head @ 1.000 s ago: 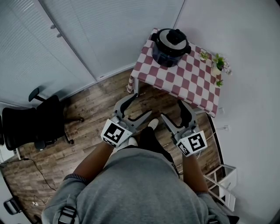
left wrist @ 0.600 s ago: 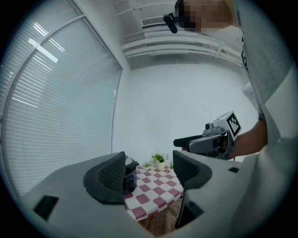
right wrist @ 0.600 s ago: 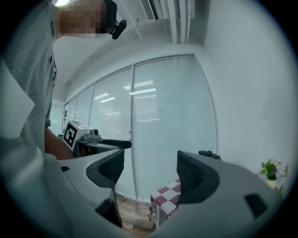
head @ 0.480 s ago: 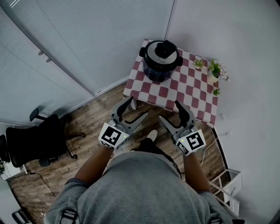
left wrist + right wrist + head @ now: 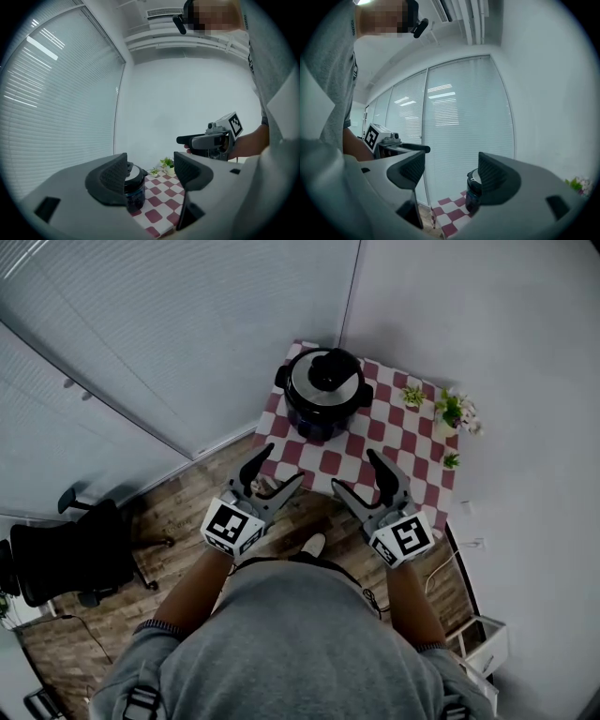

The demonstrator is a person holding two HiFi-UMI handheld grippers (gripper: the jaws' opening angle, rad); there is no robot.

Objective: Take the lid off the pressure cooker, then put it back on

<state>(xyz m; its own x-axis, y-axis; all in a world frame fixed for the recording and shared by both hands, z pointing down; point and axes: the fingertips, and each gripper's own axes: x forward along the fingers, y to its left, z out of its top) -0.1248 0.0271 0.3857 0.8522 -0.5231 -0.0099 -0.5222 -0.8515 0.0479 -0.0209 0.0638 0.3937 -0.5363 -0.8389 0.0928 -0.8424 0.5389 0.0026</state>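
Head view lays it out for us: our left gripper (image 5: 278, 468), jaws wide apart and empty, hangs short of the table's (image 5: 398, 442) near edge. The pressure cooker (image 5: 323, 395) stands on the table's far left corner, lid (image 5: 319, 381) on. Our right gripper (image 5: 356, 472) is likewise spread and empty. We judge we should close in and centre one gripper over the lid's knob (image 5: 330, 367). Only the gripper views show the pressure cooker's dark side, half hidden behind a jaw.

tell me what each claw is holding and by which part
Nothing: left claw and right claw are both open and empty, short of the pressure cooker.
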